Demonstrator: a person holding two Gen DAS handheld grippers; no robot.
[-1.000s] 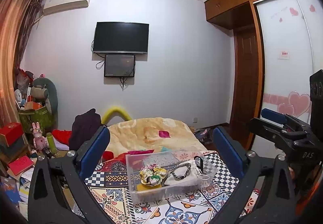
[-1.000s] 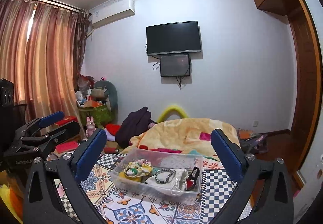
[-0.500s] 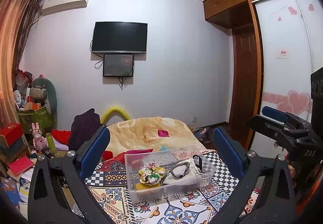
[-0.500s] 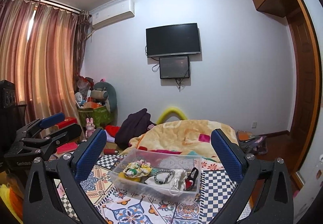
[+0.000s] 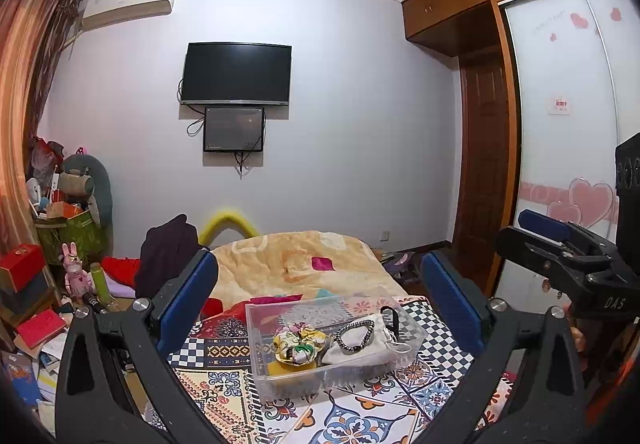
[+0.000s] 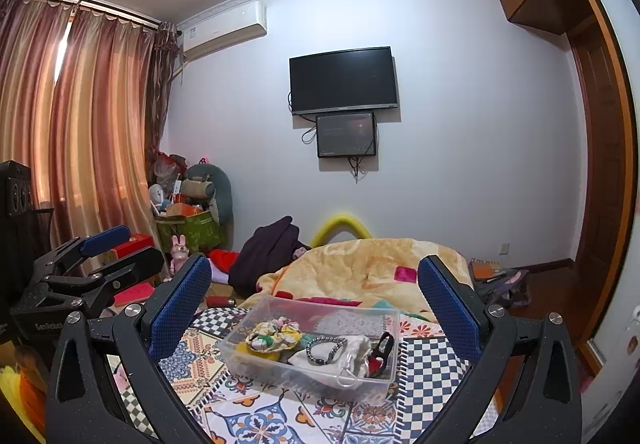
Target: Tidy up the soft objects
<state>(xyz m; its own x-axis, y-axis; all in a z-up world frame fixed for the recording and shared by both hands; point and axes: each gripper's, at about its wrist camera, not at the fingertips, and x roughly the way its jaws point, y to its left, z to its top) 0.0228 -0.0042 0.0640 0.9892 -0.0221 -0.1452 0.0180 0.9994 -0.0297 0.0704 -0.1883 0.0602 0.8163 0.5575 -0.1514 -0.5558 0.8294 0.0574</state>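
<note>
A clear plastic bin (image 5: 276,376) sits on a patterned cloth (image 5: 352,424) on the bed. It holds colourful scrunchies (image 5: 298,342), a white pouch (image 5: 370,344) with a dark braided band (image 5: 354,332) on it, and a black loop (image 5: 394,318). My left gripper (image 5: 320,298) is open and empty, held back above the bin. My right gripper (image 6: 316,296) is open and empty, also above the bin (image 6: 376,382), whose scrunchies (image 6: 272,334) and pouch (image 6: 352,354) show there. Each gripper sees the other at its side: the right one (image 5: 568,244), the left one (image 6: 96,256).
A yellow blanket (image 5: 292,260) covers the bed behind the bin. Dark clothes (image 5: 168,252) and a yellow foam arc (image 5: 228,220) lie beyond. Cluttered boxes and a green basket (image 5: 72,236) stand left. A wardrobe (image 5: 560,124) is right.
Both grippers have tilted slightly, so the bin sits a little lower in view. Nothing was picked up or let go.
</note>
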